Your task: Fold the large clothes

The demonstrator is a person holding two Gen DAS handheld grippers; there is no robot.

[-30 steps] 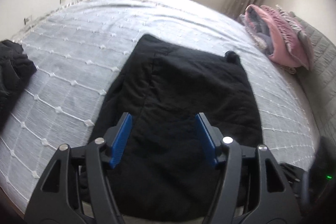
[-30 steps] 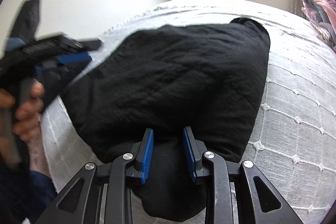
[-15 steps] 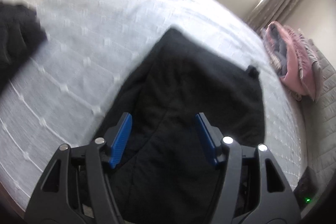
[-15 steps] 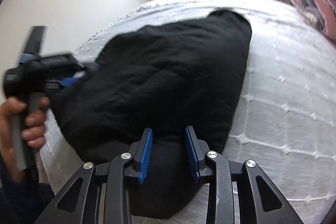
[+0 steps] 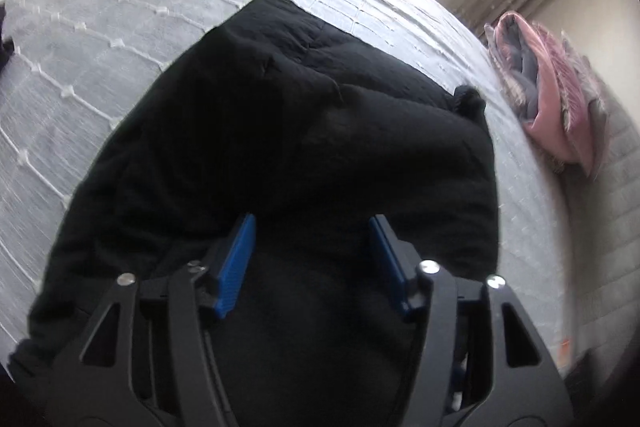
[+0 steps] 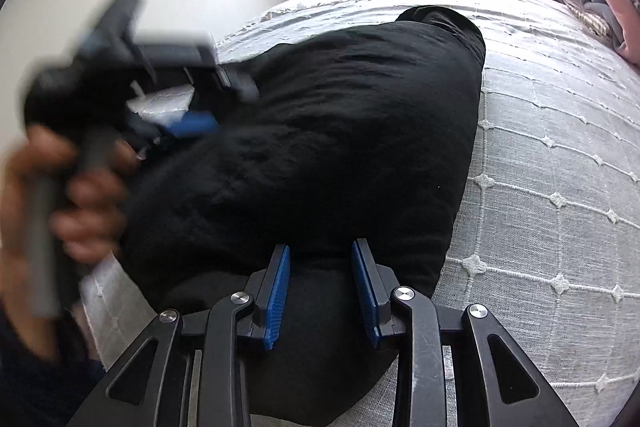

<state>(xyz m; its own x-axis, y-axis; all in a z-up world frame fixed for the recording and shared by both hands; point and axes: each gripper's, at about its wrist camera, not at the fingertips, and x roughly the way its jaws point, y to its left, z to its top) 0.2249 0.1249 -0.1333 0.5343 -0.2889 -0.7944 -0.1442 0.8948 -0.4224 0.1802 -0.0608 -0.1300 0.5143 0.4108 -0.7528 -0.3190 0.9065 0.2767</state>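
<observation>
Black padded garment (image 5: pixel 304 131) lies partly folded on the near part of the grey bed (image 5: pixel 100 39). My left claw (image 5: pixel 312 259) hovers wide apart over its near end; right claw (image 6: pixel 320 287) is half-apart with cloth between the jaws, grip unclear. It looks bulky, soft and limp, so I'd take the near hem corners.

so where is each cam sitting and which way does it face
Left wrist: on the left gripper, low over the black garment, facing across the bed to the curtained window; its open blue-padded fingers show.
Right wrist: on the right gripper, at the garment's near edge, facing the window; its fingers, the blurred left gripper and the left hand show.
Shared: garment, bed, pink blanket, window.
</observation>
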